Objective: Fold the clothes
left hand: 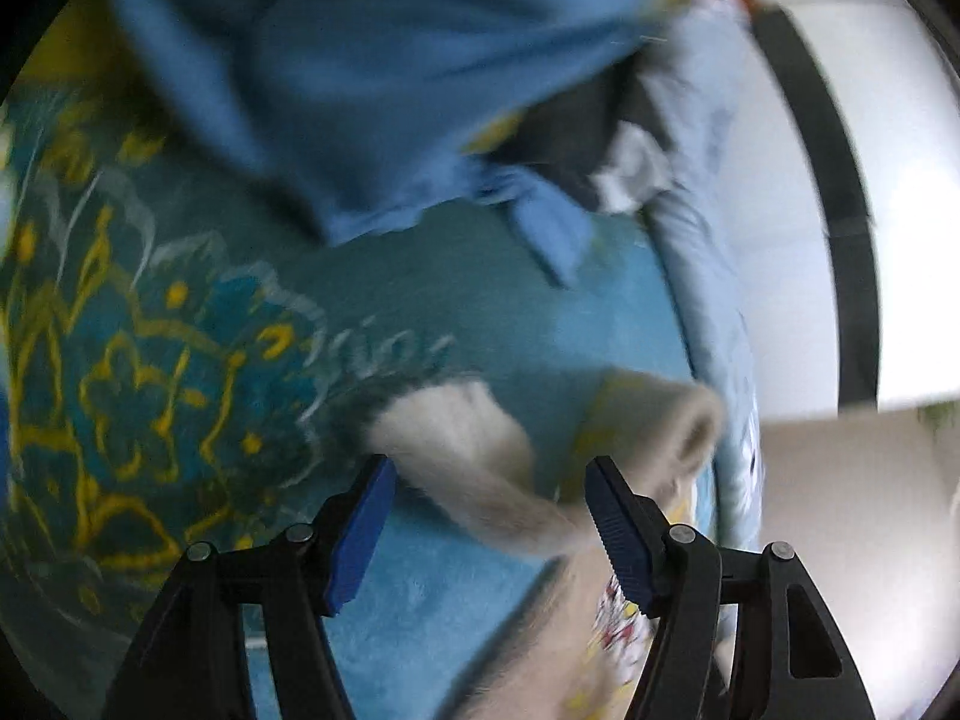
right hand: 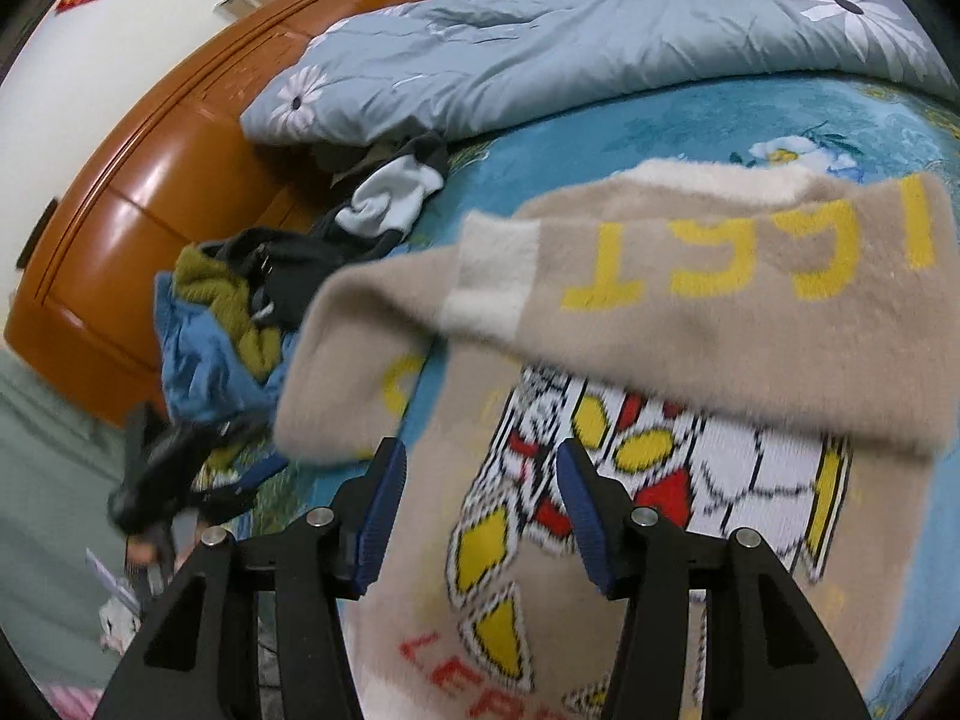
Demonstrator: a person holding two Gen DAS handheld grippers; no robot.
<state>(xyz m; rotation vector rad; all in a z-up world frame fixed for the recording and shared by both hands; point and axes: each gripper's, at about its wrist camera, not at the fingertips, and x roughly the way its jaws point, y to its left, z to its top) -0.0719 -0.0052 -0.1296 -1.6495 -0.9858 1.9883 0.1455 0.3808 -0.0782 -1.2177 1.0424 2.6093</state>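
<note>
A fuzzy beige sweater [right hand: 708, 324] with yellow letters and a red, white and yellow cartoon print lies on the blue bedspread [right hand: 660, 126]. One sleeve is folded across its body. My right gripper [right hand: 480, 480] is open and empty just above the print. My left gripper [left hand: 489, 498] is open, and the beige sleeve cuff [left hand: 474, 438] lies between and beyond its fingers, not clamped. The left gripper also shows, blurred, at the left of the right wrist view [right hand: 180, 480].
A pile of unfolded clothes [right hand: 252, 294], blue, olive, black and white, lies at the bed's edge by the orange wooden headboard [right hand: 150, 192]. A light blue daisy quilt [right hand: 540, 36] is bunched at the back. A blue garment [left hand: 360, 72] fills the top of the left wrist view.
</note>
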